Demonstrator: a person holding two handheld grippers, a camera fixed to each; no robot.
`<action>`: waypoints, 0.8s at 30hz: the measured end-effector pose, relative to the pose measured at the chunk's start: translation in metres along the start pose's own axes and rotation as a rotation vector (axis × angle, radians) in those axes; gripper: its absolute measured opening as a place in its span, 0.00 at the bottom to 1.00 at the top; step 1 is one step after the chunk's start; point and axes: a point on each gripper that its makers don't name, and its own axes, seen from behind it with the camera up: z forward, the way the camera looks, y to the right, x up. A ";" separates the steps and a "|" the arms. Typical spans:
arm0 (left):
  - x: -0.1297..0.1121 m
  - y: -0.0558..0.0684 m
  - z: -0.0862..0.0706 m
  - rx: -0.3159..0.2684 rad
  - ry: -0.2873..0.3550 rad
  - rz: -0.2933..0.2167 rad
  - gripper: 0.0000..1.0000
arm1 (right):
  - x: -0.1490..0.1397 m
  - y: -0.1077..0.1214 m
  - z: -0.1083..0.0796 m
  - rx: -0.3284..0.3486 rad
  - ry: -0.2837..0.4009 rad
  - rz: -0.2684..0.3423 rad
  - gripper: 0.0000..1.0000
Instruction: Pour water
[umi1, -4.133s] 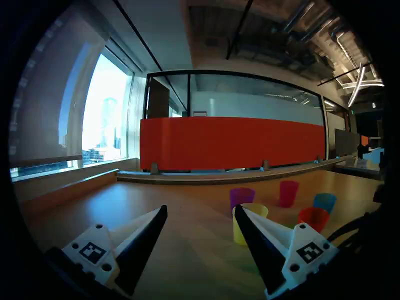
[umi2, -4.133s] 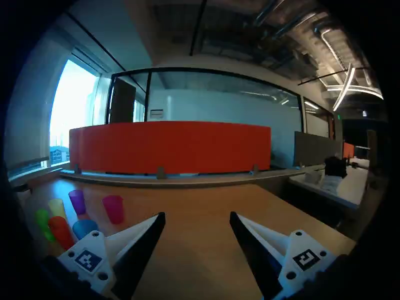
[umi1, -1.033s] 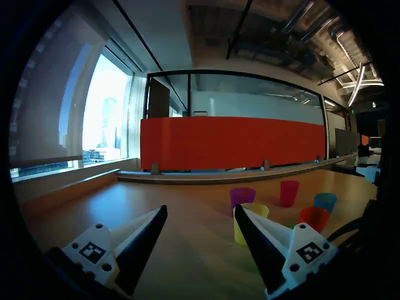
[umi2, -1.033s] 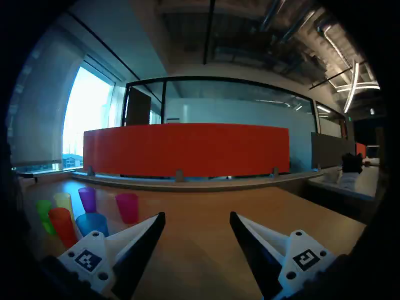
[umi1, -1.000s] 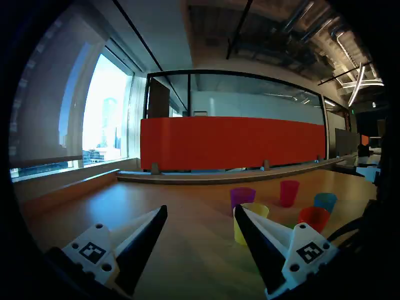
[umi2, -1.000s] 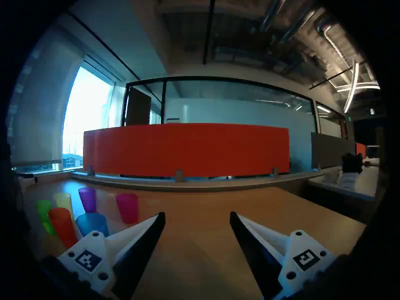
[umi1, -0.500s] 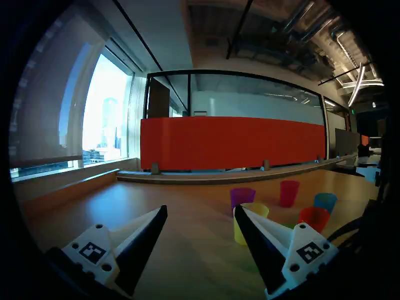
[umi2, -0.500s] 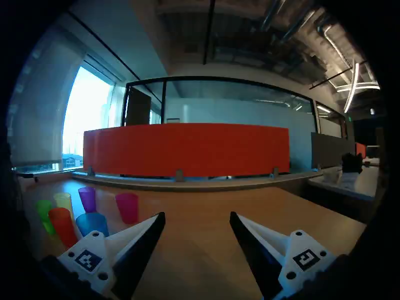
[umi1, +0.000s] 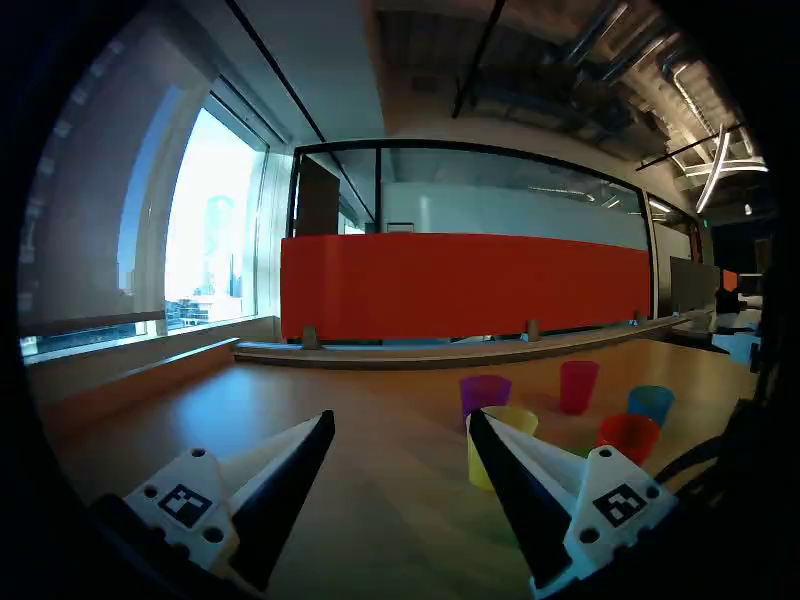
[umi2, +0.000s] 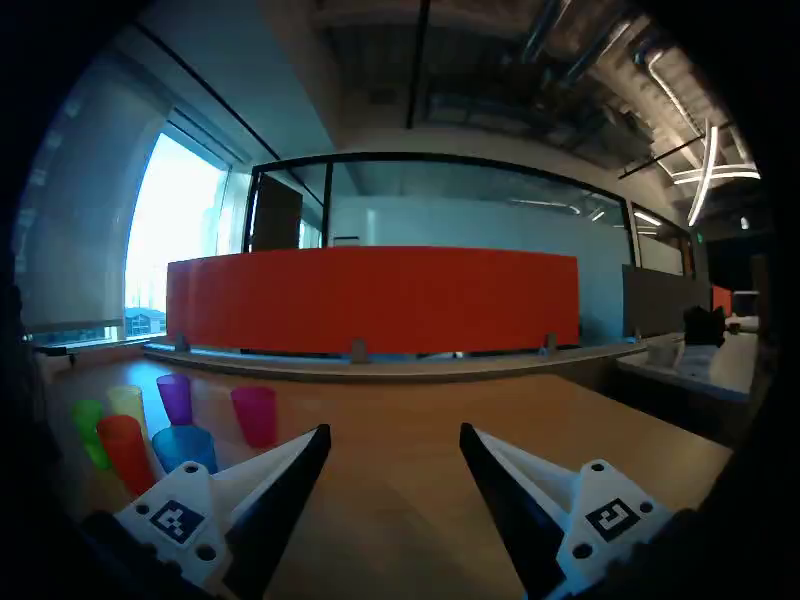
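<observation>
Several coloured plastic cups stand on the wooden table. In the left gripper view I see a purple cup, a pink cup, a blue cup, an orange cup and a yellow cup partly behind my right finger. My left gripper is open, low over the table, left of the cups. In the right gripper view the same cups stand at the left: green cup, yellow cup, purple cup, pink cup, orange cup, blue cup. My right gripper is open and holds nothing.
An orange divider panel runs along the table's far edge. Large windows are on the left, with a wooden ledge below them. Another desk with items stands off to the right.
Since about four seconds ago the right gripper has shifted so the cups sit further into its view. Over the last second nothing has visibly moved.
</observation>
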 end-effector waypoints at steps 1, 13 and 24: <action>0.000 0.000 0.000 0.000 0.000 0.000 1.00 | 0.000 0.000 0.000 0.000 0.000 0.000 1.00; 0.001 0.001 -0.001 0.000 -0.001 0.000 1.00 | 0.000 -0.001 0.000 0.000 0.000 0.000 1.00; -0.001 0.002 -0.001 0.000 -0.001 -0.001 1.00 | 0.000 0.000 0.000 0.000 0.000 0.000 1.00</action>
